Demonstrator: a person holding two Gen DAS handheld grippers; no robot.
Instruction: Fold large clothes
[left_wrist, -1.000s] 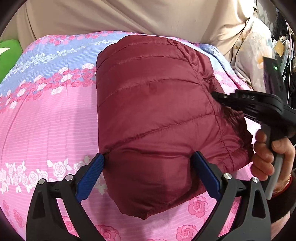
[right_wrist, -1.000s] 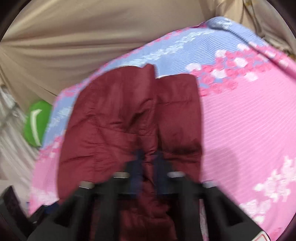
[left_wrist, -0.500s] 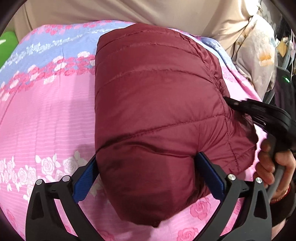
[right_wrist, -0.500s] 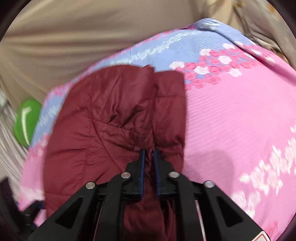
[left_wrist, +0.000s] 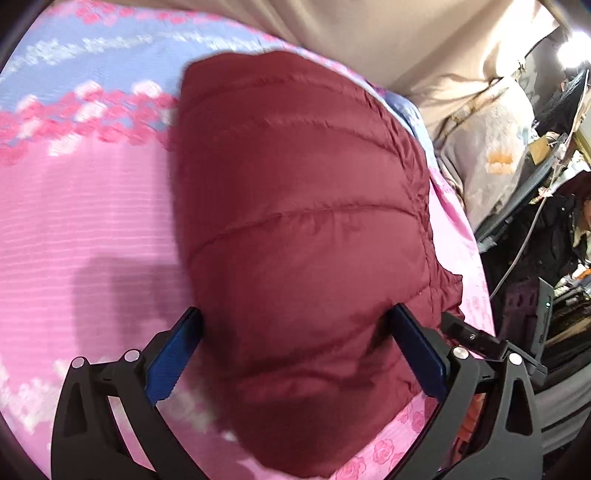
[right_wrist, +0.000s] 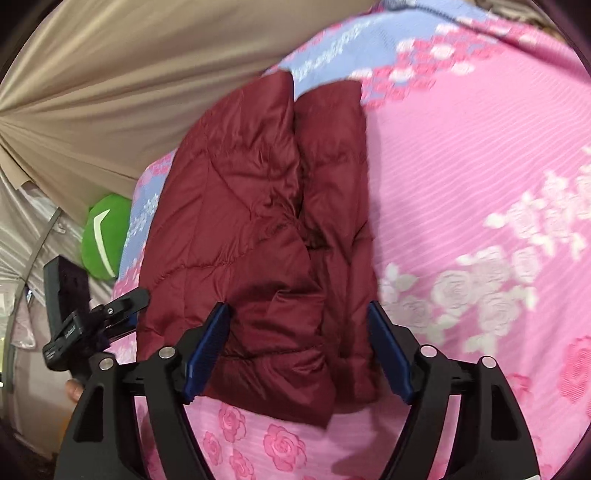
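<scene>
Left wrist, handling: the jacket (left_wrist: 306, 229) looks light, puffy and springy, its shell slick; you would do best to pinch a stitched seam or hem, not the padding
Left wrist, gripper: your left gripper (left_wrist: 295, 354) stands wide; the bundle's near end bulges between the pads; whether they press it I cannot tell
Right wrist, gripper: your right gripper (right_wrist: 299, 354) has just been opening; jaws wide, fabric between them, no longer pinched
Right wrist, look and place: maroon, quilted, folded into a thick packet with a crease towards 12 o'clock; it lies on the pink floral bedsheet (right_wrist: 480, 166); the left gripper (right_wrist: 122, 306) sits at 9 o'clock
</scene>
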